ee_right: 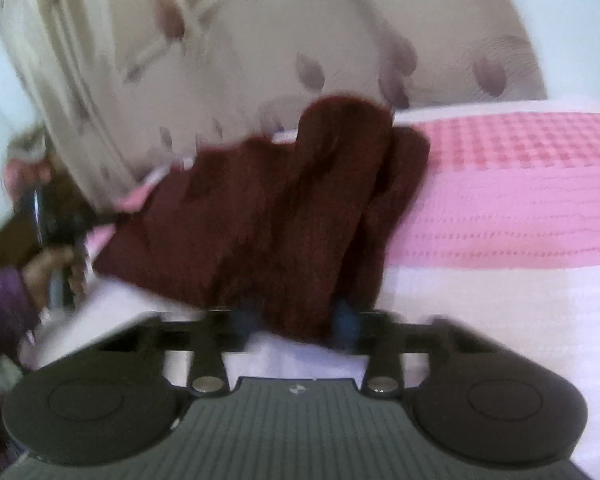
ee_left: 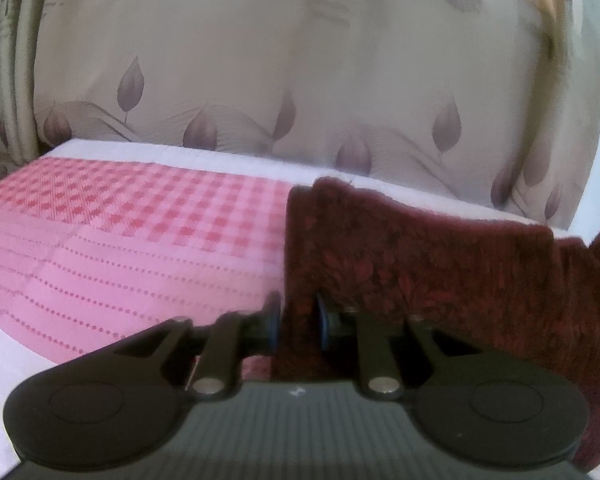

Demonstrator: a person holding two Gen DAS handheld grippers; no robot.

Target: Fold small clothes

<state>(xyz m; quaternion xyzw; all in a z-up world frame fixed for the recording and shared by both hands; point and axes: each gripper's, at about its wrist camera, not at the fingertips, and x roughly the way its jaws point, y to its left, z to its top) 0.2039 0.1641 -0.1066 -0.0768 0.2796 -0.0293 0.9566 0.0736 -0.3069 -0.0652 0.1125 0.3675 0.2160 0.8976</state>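
Note:
A dark maroon, fuzzy small garment (ee_left: 420,264) hangs stretched above the bed with the pink checked cover (ee_left: 140,232). My left gripper (ee_left: 298,324) is shut on the garment's left edge. In the right wrist view the same garment (ee_right: 260,208) hangs in folds, and my right gripper (ee_right: 296,322) is shut on its lower edge. The left gripper (ee_right: 60,232), held by a hand in a purple sleeve, shows blurred at the far left of that view, at the garment's other end.
A beige curtain with a leaf print (ee_left: 300,60) hangs right behind the bed. The cover's white border (ee_right: 480,320) lies below the right gripper. The bed's far edge (ee_left: 220,156) runs just in front of the curtain.

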